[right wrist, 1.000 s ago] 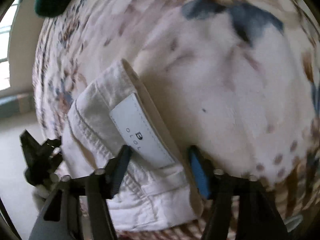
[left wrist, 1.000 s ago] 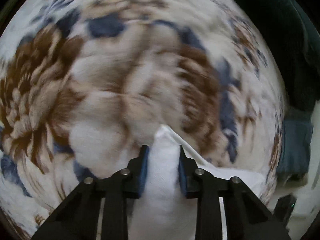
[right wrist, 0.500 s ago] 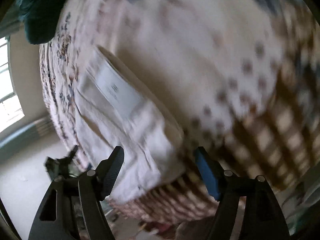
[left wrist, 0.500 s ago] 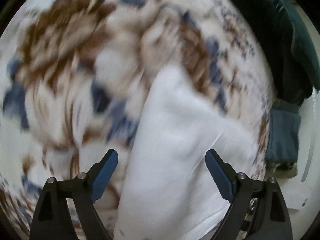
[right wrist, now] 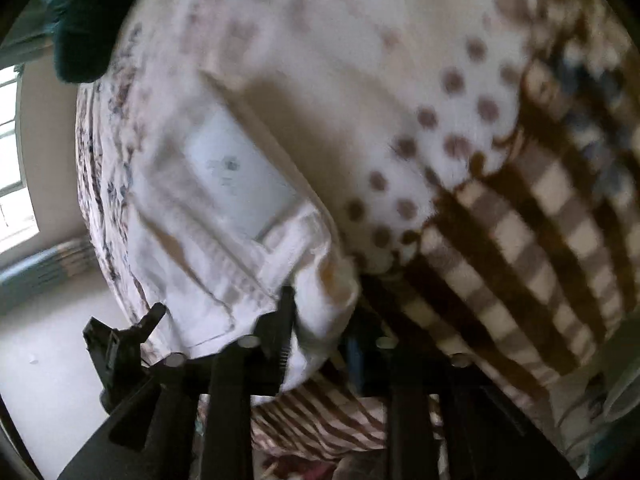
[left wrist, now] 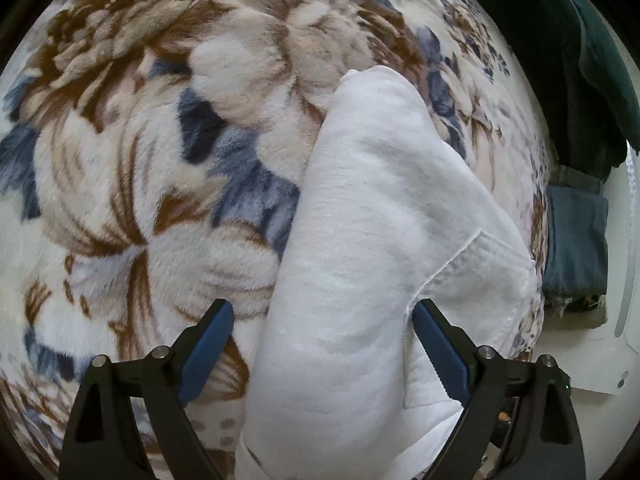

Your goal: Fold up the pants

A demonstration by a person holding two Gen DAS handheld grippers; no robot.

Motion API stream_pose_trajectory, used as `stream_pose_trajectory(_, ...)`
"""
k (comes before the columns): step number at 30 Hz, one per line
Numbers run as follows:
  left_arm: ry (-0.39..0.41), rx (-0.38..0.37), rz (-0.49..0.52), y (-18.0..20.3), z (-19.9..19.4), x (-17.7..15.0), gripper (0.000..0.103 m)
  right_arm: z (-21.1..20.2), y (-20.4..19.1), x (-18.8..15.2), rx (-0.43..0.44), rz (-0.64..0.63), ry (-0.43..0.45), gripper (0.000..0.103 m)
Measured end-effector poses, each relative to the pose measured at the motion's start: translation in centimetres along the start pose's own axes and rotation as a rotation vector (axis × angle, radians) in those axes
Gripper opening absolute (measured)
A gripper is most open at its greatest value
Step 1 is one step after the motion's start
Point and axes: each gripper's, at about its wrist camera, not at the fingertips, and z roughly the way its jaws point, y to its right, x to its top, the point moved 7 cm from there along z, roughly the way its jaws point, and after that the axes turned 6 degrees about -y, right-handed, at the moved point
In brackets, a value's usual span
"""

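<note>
The white pants (left wrist: 360,240) lie folded on the floral blanket (left wrist: 140,140), between the wide-open fingers of the left gripper (left wrist: 322,338), which holds nothing. The right gripper (right wrist: 320,336) appears closed on the waistband corner beside the label (right wrist: 236,180), though this view is blurred. I judge the next fold is being started; the left must take the free end first.

One pair of white pants (left wrist: 372,248), one floral blanket (left wrist: 160,120), one dark green cloth (left wrist: 580,60), two grippers.

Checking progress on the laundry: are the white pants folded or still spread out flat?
Folded. The white pants lie as a compact, layered bundle on the floral blanket, with a doubled edge and the waistband patch on top.
</note>
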Motion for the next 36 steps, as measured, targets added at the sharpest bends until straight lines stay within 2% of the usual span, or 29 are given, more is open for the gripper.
stream_pose_trajectory(1,-0.002,-0.008,-0.004,-0.2,0.1,0.0,0.094,0.7,0.2,0.5,0.028,0.011,-0.022,0.060)
stream_pose_trajectory(2,-0.005,-0.018,-0.009,-0.4,0.2,0.0,0.095,0.7,0.8,0.7,0.059,-0.001,-0.032,0.062)
stream_pose_trajectory(4,-0.009,-0.034,-0.010,-0.5,0.6,0.0,0.098,1.6,0.7,1.1,0.129,-0.014,-0.058,0.076)
stream_pose_trajectory(8,-0.012,-0.048,0.001,-0.6,0.9,-0.1,0.099,4.1,0.2,0.5,0.233,-0.035,-0.148,0.081)
stream_pose_trajectory(10,-0.014,-0.059,0.001,-0.7,1.0,0.0,0.100,4.9,-0.9,0.5,0.283,-0.022,-0.155,0.092)
stream_pose_trajectory(12,-0.014,-0.074,-0.004,-0.9,1.0,-0.1,0.100,5.8,-2.0,0.8,0.247,-0.060,-0.143,0.092)
stream_pose_trajectory(14,-0.014,-0.079,-0.006,-0.9,0.8,-0.1,0.099,5.9,-2.7,0.9,0.220,-0.074,-0.117,0.090)
stream_pose_trajectory(15,-0.010,-0.078,-0.007,-0.9,0.6,-0.1,0.097,5.3,-3.3,0.7,0.219,-0.086,-0.086,0.076)
stream_pose_trajectory(16,0.003,-0.073,0.000,-0.8,0.2,-0.2,0.090,4.7,-3.9,0.6,0.216,-0.108,-0.061,0.065)
stream_pose_trajectory(19,0.034,-0.071,0.056,0.2,-0.9,-0.4,0.084,2.2,-6.2,-0.4,0.201,-0.190,0.000,0.062)
stream_pose_trajectory(21,0.018,-0.069,0.082,0.8,-0.4,-0.5,0.084,2.6,-7.0,-0.1,0.192,-0.219,-0.016,0.065)
stream_pose_trajectory(22,0.007,-0.075,0.088,0.9,0.1,-0.5,0.081,3.3,-6.7,0.4,0.165,-0.220,-0.031,0.071)
stream_pose_trajectory(23,-0.005,-0.080,0.090,0.9,0.7,-0.5,0.078,4.4,-5.7,1.3,0.136,-0.189,-0.055,0.071)
stream_pose_trajectory(25,0.007,-0.102,0.084,1.1,0.5,-0.3,0.057,5.5,-4.9,2.4,0.170,-0.126,-0.078,0.070)
stream_pose_trajectory(26,0.019,-0.116,0.088,1.3,0.0,-0.3,0.050,5.4,-5.0,2.6,0.173,-0.122,-0.068,0.067)
stream_pose_trajectory(28,0.039,-0.142,0.092,1.6,-1.2,-0.4,0.036,4.5,-5.5,2.4,0.148,-0.158,-0.040,0.052)
stream_pose_trajectory(32,0.088,-0.151,0.115,2.8,-3.9,-0.8,0.030,2.1,-8.2,1.0,0.113,-0.218,0.021,0.044)
stream_pose_trajectory(36,0.142,-0.207,0.114,4.2,-8.4,0.9,0.028,-0.6,-12.8,0.2,0.110,-0.288,0.069,0.041)
